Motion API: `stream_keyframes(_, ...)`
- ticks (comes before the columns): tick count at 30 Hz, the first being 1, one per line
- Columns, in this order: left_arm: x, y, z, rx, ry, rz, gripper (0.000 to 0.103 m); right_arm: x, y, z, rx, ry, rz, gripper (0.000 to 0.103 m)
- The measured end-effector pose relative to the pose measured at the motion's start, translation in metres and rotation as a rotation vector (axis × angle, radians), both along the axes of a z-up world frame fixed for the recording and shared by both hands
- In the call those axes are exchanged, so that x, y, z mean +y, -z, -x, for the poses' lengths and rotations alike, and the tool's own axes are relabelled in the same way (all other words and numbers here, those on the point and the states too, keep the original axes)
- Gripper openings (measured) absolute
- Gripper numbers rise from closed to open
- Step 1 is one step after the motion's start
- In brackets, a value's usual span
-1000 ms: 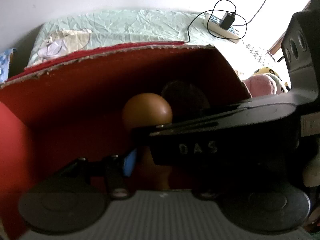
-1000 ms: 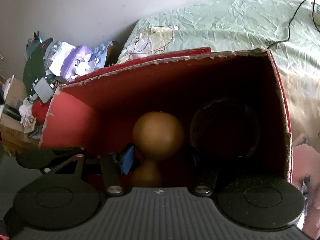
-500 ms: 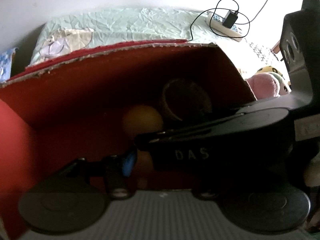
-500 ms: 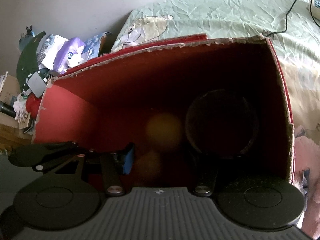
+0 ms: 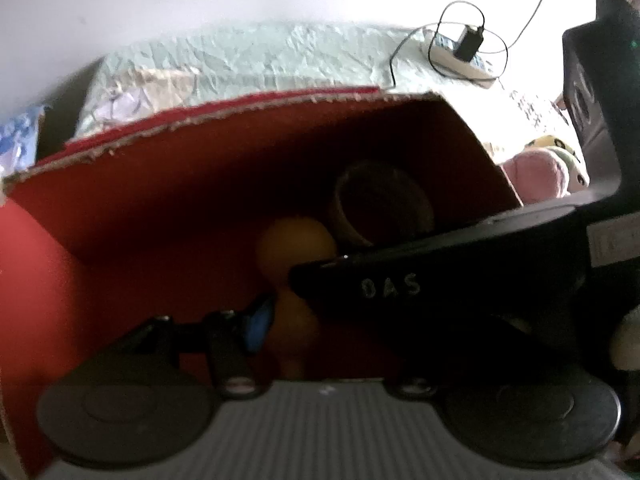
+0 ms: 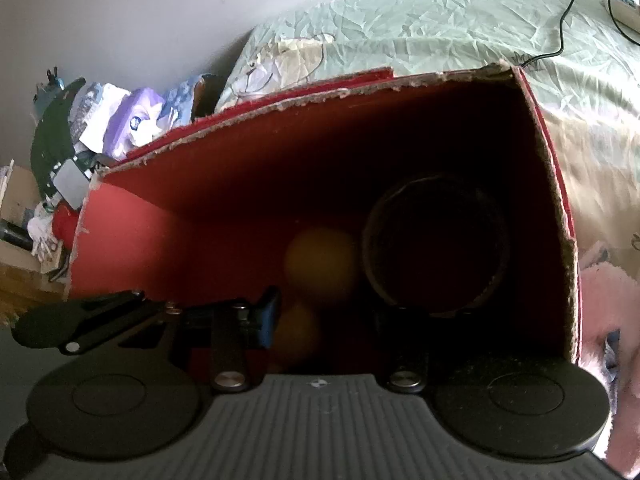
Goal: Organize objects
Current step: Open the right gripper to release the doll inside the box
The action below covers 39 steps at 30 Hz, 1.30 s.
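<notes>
Fingers (image 6: 267, 314) of the right gripper (image 6: 332, 316) apart, blue pad on one side, dark finger on the other, nothing clamped between. Aimed down into the red box (image 6: 240, 184), with the orange ball (image 6: 320, 264) straight ahead and just beyond the tips, blurred, low inside the box. A second orange blur under it, nearer the fingers; lobe of the same thing or a reflection, cannot tell. No clear long axis, so any approach angle would probably serve. Dark pot (image 6: 436, 248) just beside the ball on its right, mouth toward the camera, close enough to catch the right-hand finger if reaching in again. Left gripper (image 5: 328, 320) at the same box from the left, one blue-padded finger out wide, so judged apart too, though the other finger hidden behind the black body of the right gripper, which crosses that view and blocks the way to the ball. Right gripper therefore nearer and better placed. Box walls high all round, torn at the rim. Box on a bed (image 6: 440, 28); pink plush (image 6: 600, 280) outside to the right, clutter (image 6: 120, 128) to the left, power strip (image 5: 460, 56) beyond.
</notes>
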State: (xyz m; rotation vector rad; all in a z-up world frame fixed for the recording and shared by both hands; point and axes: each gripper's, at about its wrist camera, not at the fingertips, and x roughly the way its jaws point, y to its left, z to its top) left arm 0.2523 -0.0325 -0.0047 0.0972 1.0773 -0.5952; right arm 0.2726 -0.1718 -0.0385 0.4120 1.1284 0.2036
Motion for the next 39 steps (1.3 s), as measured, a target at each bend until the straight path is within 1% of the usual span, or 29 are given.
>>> stream_keyframes(2,0.0,-0.003,0.003,-0.028,-0.006,-0.017,0.058,-0.002,-0.001,0.002,-0.019,0.007,-0.015,0.043)
stream_keyframes(5,0.003,-0.007,0.01,-0.093,-0.019,-0.074,0.058,-0.007,-0.002,0.001,-0.039,0.012,-0.049,0.043)
stream_keyframes(7,0.01,-0.011,0.012,-0.115,-0.038,-0.085,0.058,-0.009,-0.003,0.001,-0.05,0.02,-0.065,0.04)
stream_keyframes(9,0.02,-0.015,0.01,-0.13,-0.077,-0.086,0.058,-0.011,-0.003,0.002,-0.054,0.04,-0.078,0.039)
stream_keyframes(11,0.032,-0.018,0.005,-0.141,-0.128,-0.084,0.058,-0.013,-0.002,0.001,-0.047,0.077,-0.114,0.038)
stream_keyframes(13,0.044,-0.02,-0.001,-0.149,-0.181,-0.085,0.059,-0.014,0.0,0.001,-0.032,0.098,-0.174,0.038)
stream_keyframes(14,0.046,-0.02,-0.002,-0.155,-0.201,-0.091,0.059,-0.012,0.001,0.001,-0.022,0.102,-0.189,0.038)
stream_keyframes(17,0.052,-0.017,-0.007,-0.167,-0.245,-0.122,0.059,-0.001,0.006,0.0,0.023,0.09,-0.189,0.038)
stream_keyframes(19,0.053,-0.016,-0.007,-0.171,-0.25,-0.13,0.056,0.005,0.009,-0.001,0.05,0.083,-0.208,0.029)
stream_keyframes(23,0.049,-0.011,-0.006,-0.19,-0.253,-0.171,0.053,0.011,0.015,-0.004,0.101,0.086,-0.188,0.029)
stream_keyframes(27,0.049,-0.008,-0.009,-0.181,-0.259,-0.166,0.053,0.009,0.018,-0.006,0.115,0.11,-0.212,0.028)
stream_keyframes(29,0.048,-0.006,-0.011,-0.17,-0.258,-0.173,0.054,0.009,0.019,-0.006,0.121,0.121,-0.206,0.027)
stream_keyframes(30,0.047,-0.006,-0.012,-0.166,-0.255,-0.18,0.056,0.009,0.018,-0.005,0.119,0.128,-0.193,0.027)
stream_keyframes(31,0.046,-0.005,-0.012,-0.164,-0.25,-0.183,0.062,0.011,0.016,-0.004,0.117,0.136,-0.154,0.029)
stream_keyframes(32,0.045,-0.005,-0.011,-0.163,-0.246,-0.179,0.063,0.011,0.016,-0.003,0.12,0.145,-0.122,0.029)
stream_keyframes(34,0.047,-0.005,-0.012,-0.16,-0.244,-0.17,0.063,0.011,0.013,-0.001,0.114,0.157,-0.098,0.029)
stream_keyframes(35,0.048,-0.005,-0.012,-0.156,-0.246,-0.163,0.063,0.01,0.01,0.0,0.096,0.165,-0.106,0.029)
stream_keyframes(37,0.05,-0.006,-0.012,-0.157,-0.254,-0.143,0.063,0.005,0.003,0.003,0.057,0.173,-0.158,0.028)
stream_keyframes(39,0.049,-0.006,-0.012,-0.158,-0.259,-0.141,0.063,0.002,-0.001,0.002,0.031,0.182,-0.196,0.028)
